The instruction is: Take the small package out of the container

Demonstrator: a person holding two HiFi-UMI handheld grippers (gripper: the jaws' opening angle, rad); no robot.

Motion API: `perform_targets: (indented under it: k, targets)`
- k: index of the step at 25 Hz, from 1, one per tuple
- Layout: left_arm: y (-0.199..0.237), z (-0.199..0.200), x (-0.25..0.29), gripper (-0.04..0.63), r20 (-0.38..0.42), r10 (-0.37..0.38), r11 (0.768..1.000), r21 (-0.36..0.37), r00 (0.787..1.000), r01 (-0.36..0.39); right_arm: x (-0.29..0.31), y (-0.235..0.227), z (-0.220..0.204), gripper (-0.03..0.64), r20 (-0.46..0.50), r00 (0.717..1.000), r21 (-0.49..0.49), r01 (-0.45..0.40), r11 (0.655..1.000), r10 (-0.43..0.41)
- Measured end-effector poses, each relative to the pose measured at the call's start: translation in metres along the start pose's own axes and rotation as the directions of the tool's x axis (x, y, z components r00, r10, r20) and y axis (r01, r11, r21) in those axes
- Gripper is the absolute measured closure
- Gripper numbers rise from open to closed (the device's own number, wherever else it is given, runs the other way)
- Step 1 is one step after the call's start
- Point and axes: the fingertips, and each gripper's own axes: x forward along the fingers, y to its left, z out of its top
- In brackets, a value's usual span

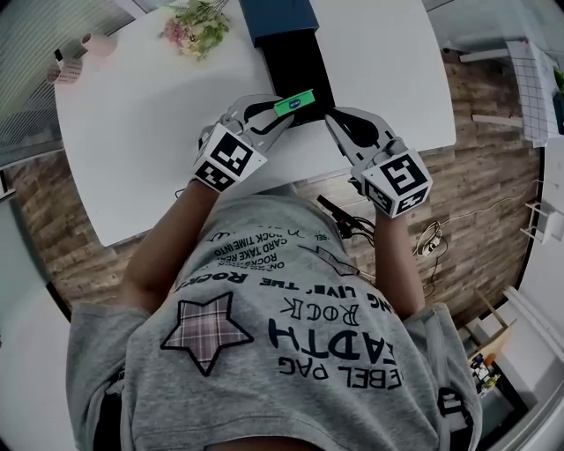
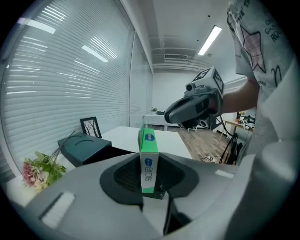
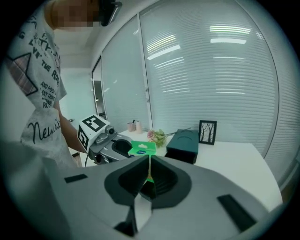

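Observation:
A small green package [image 1: 293,103] hangs above the near end of the black open container [image 1: 298,62] on the white table [image 1: 132,141]. My left gripper [image 1: 278,115] is shut on it: in the left gripper view the package [image 2: 147,159] stands upright between the jaws of the left gripper [image 2: 148,183]. My right gripper [image 1: 332,118] comes in from the right and is shut on the package's thin green edge [image 3: 149,174]. In the right gripper view the package's top [image 3: 142,148] shows just beyond the right gripper [image 3: 148,180], with the left gripper [image 3: 101,136] behind it.
The container's dark teal lid [image 1: 275,18] lies at its far end. A bunch of flowers [image 1: 196,26] lies at the table's far left, and two small cups [image 1: 88,48] stand on a round side table. A small picture frame [image 2: 90,126] stands on the table. Cables [image 1: 430,238] lie on the wooden floor.

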Motion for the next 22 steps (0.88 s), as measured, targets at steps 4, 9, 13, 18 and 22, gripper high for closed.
perform_targets:
  k: [4, 9, 13, 18, 22]
  targets:
    - [0.015, 0.009, -0.021, 0.491, 0.021, 0.064, 0.998, -0.02, 0.998, -0.064, -0.006, -0.007, 0.014, 0.595, 0.041, 0.999, 0.004, 0.02, 1.0, -0.02]
    - [0.029, 0.02, -0.05, 0.491, 0.029, 0.136, 0.991, -0.02, 0.99, -0.135, -0.013, -0.01, 0.03, 0.596, 0.078, 0.996, 0.001, 0.032, 0.999, -0.032]
    - [0.038, 0.031, -0.078, 0.491, 0.03, 0.192, 0.981, -0.014, 0.981, -0.191, -0.017, -0.01, 0.048, 0.597, 0.117, 0.993, -0.018, 0.021, 1.0, -0.019]
    - [0.05, 0.039, -0.113, 0.491, 0.047, 0.265, 0.964, -0.038, 0.963, -0.263, -0.015, -0.006, 0.069, 0.595, 0.139, 0.99, -0.093, 0.032, 0.995, -0.018]
    - [0.055, 0.045, -0.137, 0.491, 0.055, 0.324, 0.945, -0.05, 0.944, -0.322, -0.018, -0.001, 0.084, 0.595, 0.171, 0.985, -0.12, 0.051, 0.991, -0.03]
